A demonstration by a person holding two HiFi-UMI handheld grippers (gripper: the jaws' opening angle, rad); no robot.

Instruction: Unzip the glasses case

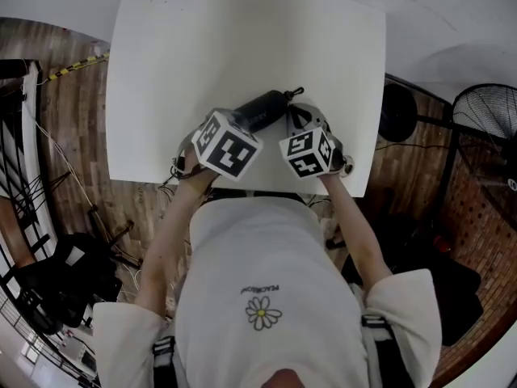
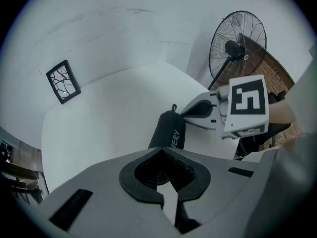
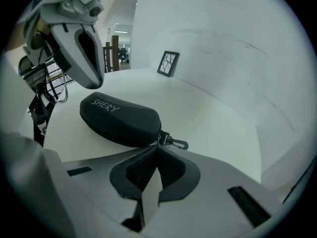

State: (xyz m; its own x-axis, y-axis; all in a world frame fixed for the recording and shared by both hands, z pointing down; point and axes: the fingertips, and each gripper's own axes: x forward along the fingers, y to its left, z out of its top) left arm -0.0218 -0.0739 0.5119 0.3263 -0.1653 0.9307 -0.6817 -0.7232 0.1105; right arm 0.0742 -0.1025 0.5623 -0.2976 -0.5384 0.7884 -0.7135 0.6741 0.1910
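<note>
Case (image 3: 119, 118) looks still zipped on tabletop (image 1: 242, 39); left tool (image 2: 161, 150) at its 8 o'clock, right tool (image 3: 156, 147) at 4, both closed, empty. Unzipping remains.

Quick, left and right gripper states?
Left gripper: closed, nothing between the jaws, tips by the case.
Right gripper: closed beside the clip; whether it holds anything cannot be told.

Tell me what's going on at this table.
A person stands over a white table with a gripper in each hand, working on a black glasses case that lies flat and looks zipped shut. The left gripper is shut at one end of the case. The right gripper is closed by the clip at the other end. Whether it pinches the zip pull is unclear.
</note>
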